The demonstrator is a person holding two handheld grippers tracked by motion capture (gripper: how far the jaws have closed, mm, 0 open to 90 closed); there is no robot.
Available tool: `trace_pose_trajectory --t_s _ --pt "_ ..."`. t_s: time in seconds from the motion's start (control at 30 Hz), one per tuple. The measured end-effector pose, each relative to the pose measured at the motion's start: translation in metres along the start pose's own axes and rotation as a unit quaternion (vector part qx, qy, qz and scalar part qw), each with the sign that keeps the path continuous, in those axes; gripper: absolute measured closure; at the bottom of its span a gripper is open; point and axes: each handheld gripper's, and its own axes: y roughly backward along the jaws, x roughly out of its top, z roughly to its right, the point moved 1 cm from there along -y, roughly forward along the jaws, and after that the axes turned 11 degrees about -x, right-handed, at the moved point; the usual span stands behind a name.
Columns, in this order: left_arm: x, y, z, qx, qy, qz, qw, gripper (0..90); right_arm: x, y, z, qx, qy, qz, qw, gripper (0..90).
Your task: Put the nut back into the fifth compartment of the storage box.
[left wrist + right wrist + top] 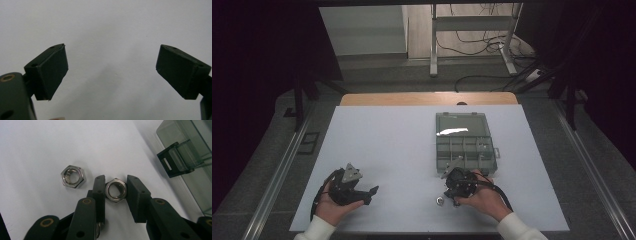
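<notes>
Right gripper [115, 188] jaws around nut [116, 190]

high view dim, dark edges | glare on box lid [455, 131] | gripper views sharp, soft shadows

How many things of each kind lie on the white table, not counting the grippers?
Steel hex nuts: 2, one between the right gripper's jaws, one loose beside it
Clear plastic compartment box: 1
Total: 3

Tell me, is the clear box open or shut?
Open. The box lies on the table with its lid flat behind it and the compartments showing.
</notes>
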Motion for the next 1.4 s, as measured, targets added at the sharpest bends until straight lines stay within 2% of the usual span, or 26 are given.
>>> trace_pose_trajectory --t_s 0.17,0.43,0.73,1.13,1.4 --pt "0.0 0.0 0.0 0.0 0.0 0.0 1.0 11.1 0.0 0.001 0.001 -0.001 0.003 0.002 1.0 70.0" --pt "0.0 0.0 0.0 0.001 -0.001 0.0 1.0 11.1 0.006 0.017 0.003 0.001 -0.007 0.034 0.9994 70.0" --pt "0.0 0.0 0.0 0.0 -0.001 0.0 1.0 11.2 0.013 0.028 0.004 0.001 -0.007 0.05 0.9987 70.0" --pt "0.0 0.0 0.0 0.0 -0.001 -0.001 1.0 11.2 0.021 0.042 0.016 -0.009 -0.022 0.072 0.9971 70.0" --pt "0.0 0.0 0.0 0.0 -0.004 -0.003 1.0 11.2 0.027 0.044 0.025 -0.016 -0.031 0.079 0.9962 70.0"
